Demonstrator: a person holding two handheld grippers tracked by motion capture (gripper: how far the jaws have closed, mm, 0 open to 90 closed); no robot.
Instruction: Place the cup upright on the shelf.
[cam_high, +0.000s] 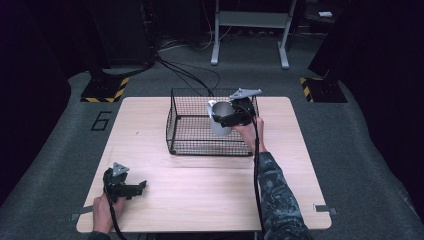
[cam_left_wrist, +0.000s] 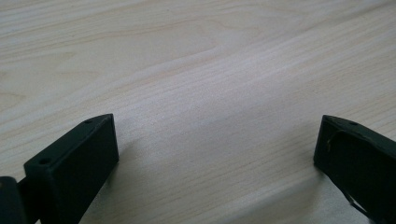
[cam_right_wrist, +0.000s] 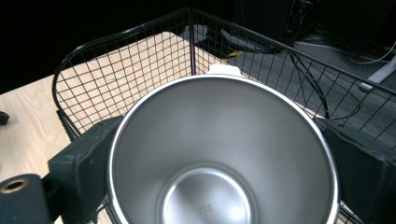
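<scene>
1. The right gripper (cam_high: 227, 119) grasps a steel cup (cam_high: 219, 118). In the right gripper view its two black jaws press against opposite sides of the cup (cam_right_wrist: 224, 154), one at each side of the rim.

2. The cup is held above the wire basket (cam_high: 185, 127), over the basket's right half and near its far right corner. It is tilted, with its open mouth turned up and toward the far side of the basket. Whether its lower end touches the basket floor cannot be told from the high view.

3. The right gripper view looks straight into the cup. The inside is bare polished metal with a small stamped mark on the bottom. A small white part (cam_right_wrist: 224, 70) shows just past the far rim.

4. The wire basket (cam_right_wrist: 93, 79) is black mesh and stands on the wooden table (cam_high: 150, 200), toward the table's far side and about midway across.

5. The left gripper (cam_high: 131, 190) is released. In the left gripper view its jaws stand wide apart with only bare wood between them.

6. The left gripper lies low over the table (cam_left_wrist: 196, 70), well apart from the basket, toward the near left corner. The person's left hand (cam_high: 102, 210) holds it from behind.

7. The right hand (cam_high: 248, 131) holds its gripper at the basket's right side, with a patterned sleeve (cam_high: 272, 195) running back past the near right of the basket.
</scene>
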